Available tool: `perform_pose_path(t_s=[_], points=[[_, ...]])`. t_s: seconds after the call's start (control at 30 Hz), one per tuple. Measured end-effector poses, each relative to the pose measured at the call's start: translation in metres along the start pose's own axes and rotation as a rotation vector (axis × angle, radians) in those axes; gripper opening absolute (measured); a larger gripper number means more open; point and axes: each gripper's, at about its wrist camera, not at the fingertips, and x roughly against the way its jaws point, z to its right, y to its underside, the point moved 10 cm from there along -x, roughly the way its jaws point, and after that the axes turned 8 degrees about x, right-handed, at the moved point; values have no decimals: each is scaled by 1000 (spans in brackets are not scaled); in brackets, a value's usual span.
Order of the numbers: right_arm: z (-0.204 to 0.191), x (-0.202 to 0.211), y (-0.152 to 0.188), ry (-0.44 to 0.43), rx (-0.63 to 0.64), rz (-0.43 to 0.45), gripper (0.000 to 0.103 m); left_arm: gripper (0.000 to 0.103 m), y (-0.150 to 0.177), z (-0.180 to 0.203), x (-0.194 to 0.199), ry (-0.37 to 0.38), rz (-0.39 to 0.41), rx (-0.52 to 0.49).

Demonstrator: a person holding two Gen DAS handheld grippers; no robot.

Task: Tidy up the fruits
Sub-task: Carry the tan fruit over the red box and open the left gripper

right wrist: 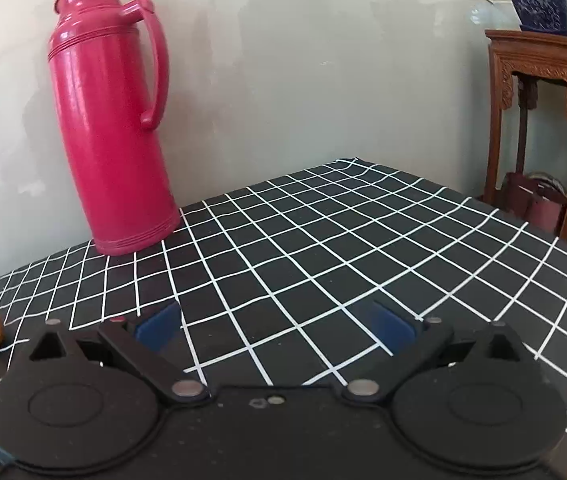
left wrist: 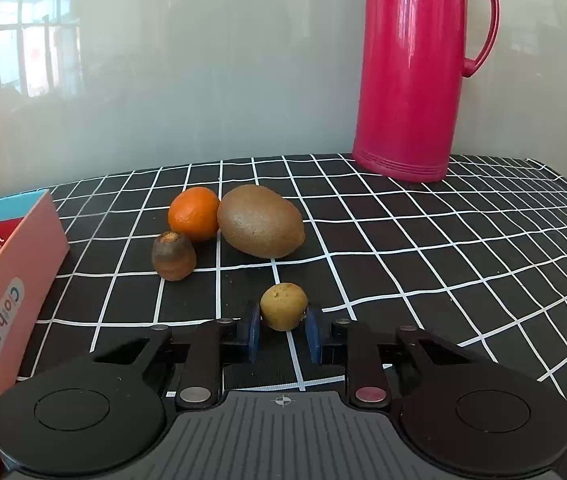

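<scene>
On checked cloth (left wrist: pixel 403 240), left tongs (left wrist: pixel 284 330) clamp a small yellowish fruit (left wrist: pixel 283 306); right tongs (right wrist: pixel 275 326) gape wide.

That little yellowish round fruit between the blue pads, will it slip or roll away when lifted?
The small yellowish fruit looks round and smooth, so it would likely roll on the checked tablecloth if let go. The left gripper pinches it near its sides, so it may twist. It seems small, probably light.
</scene>
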Motion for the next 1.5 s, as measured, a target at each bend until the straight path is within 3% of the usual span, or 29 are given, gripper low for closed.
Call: perform_pose_path(t_s=[0.17,0.4,0.77,1.0,1.03,1.07,1.1,1.2,1.5], points=[[-6,1,-1,-2,17,-1,101,24,-2,3,9,13,23,-20],[-27,8,-8,-36,26,13,101,24,-15,-18,63,4,120,-46],[-77,24,-10,-113,49,22,101,24,-31,-132,125,-170,203,36],[-103,30,-9,-150,52,20,101,25,-17,-201,143,-271,183,72],[-107,32,-9,-154,54,21,101,37,-14,-208,145,-275,189,81],[-112,33,-9,-158,57,24,101,60,-12,-214,147,-276,194,91],[-116,34,-9,-163,59,23,101,100,-11,-216,148,-280,198,94],[-128,38,-7,-178,75,27,101,103,-15,-220,154,-306,285,75],[-143,41,-5,-194,99,26,101,103,-20,-225,163,-343,352,54]])
